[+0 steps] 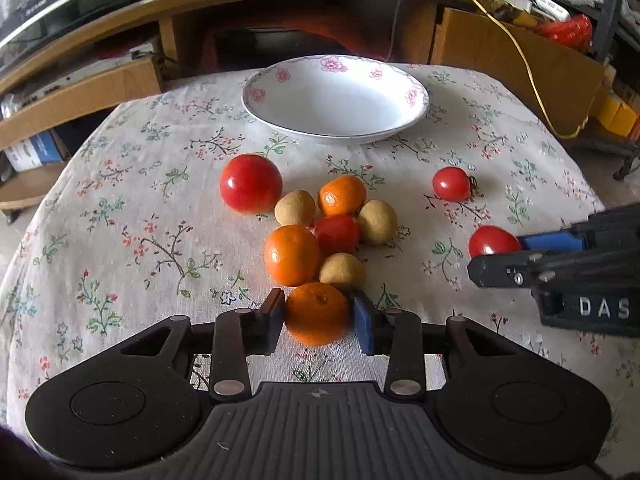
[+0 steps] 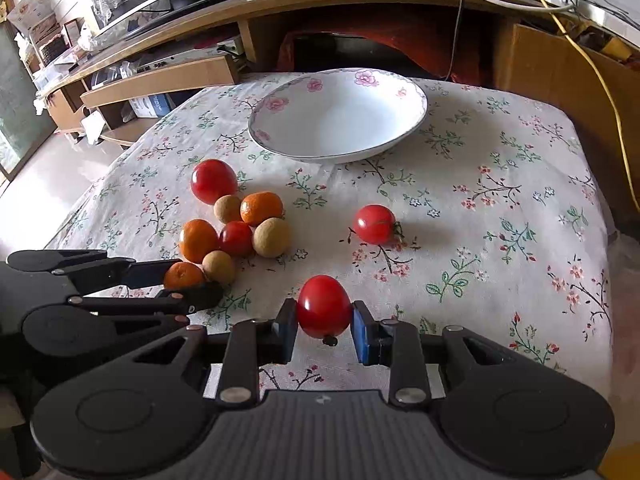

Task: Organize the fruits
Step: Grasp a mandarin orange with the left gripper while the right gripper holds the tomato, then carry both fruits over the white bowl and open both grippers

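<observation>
My left gripper (image 1: 319,314) is shut on a mandarin (image 1: 318,314) at the near end of a fruit cluster on the flowered tablecloth; it also shows in the right wrist view (image 2: 182,276). My right gripper (image 2: 324,322) is shut on a small red tomato (image 2: 323,307), seen at the right in the left wrist view (image 1: 493,241). The cluster holds two more mandarins (image 1: 291,255), three tan longans (image 1: 342,272), a small tomato (image 1: 337,234) and a large tomato (image 1: 251,183). Another tomato (image 2: 374,224) lies alone. A white flowered bowl (image 2: 340,116) stands empty at the back.
A wooden TV cabinet (image 2: 168,32) with shelves, cables and a yellow cord (image 2: 600,80) stands behind the table. The table edge drops off at the left and right. A cardboard panel (image 1: 516,56) is at the back right.
</observation>
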### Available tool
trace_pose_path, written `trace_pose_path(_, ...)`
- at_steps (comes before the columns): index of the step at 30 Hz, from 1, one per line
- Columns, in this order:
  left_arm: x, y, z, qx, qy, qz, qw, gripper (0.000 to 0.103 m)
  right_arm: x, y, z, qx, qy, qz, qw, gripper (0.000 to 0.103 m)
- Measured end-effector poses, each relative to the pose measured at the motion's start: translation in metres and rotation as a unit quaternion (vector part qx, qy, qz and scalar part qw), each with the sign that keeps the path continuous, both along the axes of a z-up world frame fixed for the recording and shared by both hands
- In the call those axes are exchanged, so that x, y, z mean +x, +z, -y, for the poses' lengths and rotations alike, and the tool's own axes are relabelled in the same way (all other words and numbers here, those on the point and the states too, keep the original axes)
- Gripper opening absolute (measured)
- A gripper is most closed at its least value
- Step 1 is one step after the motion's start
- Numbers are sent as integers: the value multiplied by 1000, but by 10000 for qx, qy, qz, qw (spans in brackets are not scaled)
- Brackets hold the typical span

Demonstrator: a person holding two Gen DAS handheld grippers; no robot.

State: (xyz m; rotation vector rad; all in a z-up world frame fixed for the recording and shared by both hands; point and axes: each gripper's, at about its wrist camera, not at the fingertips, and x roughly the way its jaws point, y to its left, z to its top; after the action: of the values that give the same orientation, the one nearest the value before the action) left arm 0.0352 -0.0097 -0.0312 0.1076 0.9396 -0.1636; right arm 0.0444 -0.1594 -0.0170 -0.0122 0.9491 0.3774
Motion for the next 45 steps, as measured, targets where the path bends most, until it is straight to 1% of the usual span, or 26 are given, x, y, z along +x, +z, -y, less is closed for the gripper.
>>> trace_pose_path(6,-5,2,-1,17,-31,-68,10000,41,0,2,1,13,-42,29,10000,29)
trace_pose_path(10,-6,4,-1,-56,-27,-122,9999,40,-2,5,2,22,-68,69,10000,29)
trace_pose_path(13,-5,8,-1,-190,-19,-141,9997,40,-2,7,1,34,-70,101,9999,29)
trace_pose_path(19,-2,26,-3,-518,-12,-14,9987,40,3,16,0,131,-82,207,9997,29)
trace_pose_path(24,14,39,-3,-639,7,149,9978,40,12,22,-5,191,-71,270,9994,29)
trace_pose_path(28,30,45,-4,-652,36,242,9976,40,23,27,-9,276,-94,316,9991,29)
trace_pose_path(37,70,50,-5,-772,103,335,9964,40,61,37,-9,392,-235,406,9981,29)
trace_pose_path(40,83,50,-4,-719,91,367,9967,40,74,39,-7,429,-249,456,9977,29)
trace_pose_path(45,103,45,-4,-730,165,342,9966,39,99,35,-5,514,-226,418,9975,29)
